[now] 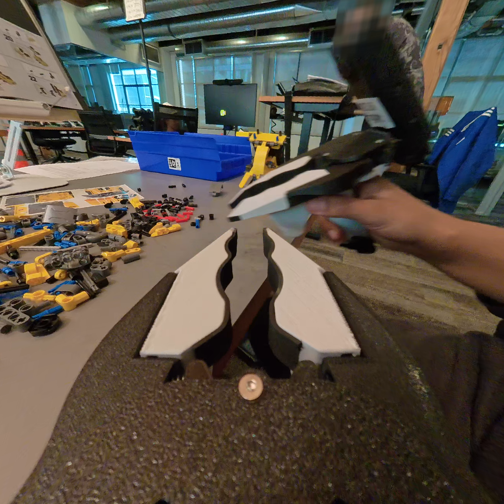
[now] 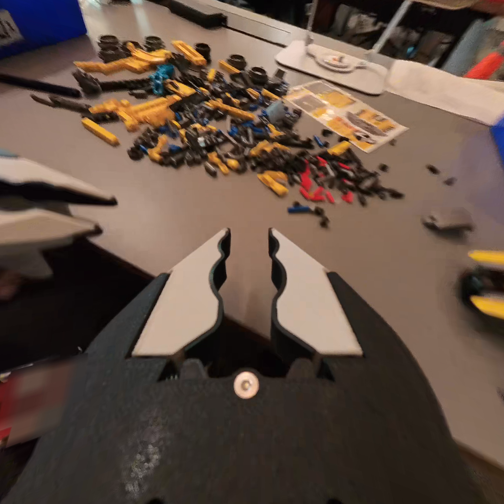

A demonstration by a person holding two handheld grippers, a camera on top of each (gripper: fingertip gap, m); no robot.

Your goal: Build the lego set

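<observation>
My left gripper (image 1: 250,231) is open and empty, held over the near edge of the grey table (image 1: 169,272). A pile of small yellow, black, blue and red building-toy pieces (image 1: 81,245) lies to its left. My right gripper (image 2: 249,231) is open and empty above the table edge, facing the same pile (image 2: 231,131). It also shows blurred in the left wrist view (image 1: 231,211), held by a hand (image 1: 381,215). The left gripper shows at the left edge of the right wrist view (image 2: 106,215). Neither gripper touches a piece.
A blue bin (image 1: 191,155) and a part-built yellow model (image 1: 264,155) stand at the back. A sticker sheet (image 1: 71,197) lies by the pile. An instruction booklet on a stand (image 1: 27,62) is at the left. A loose grey piece (image 2: 447,218) lies right of the pile. The left gripper's tips are roughly 9 cm from the right gripper's.
</observation>
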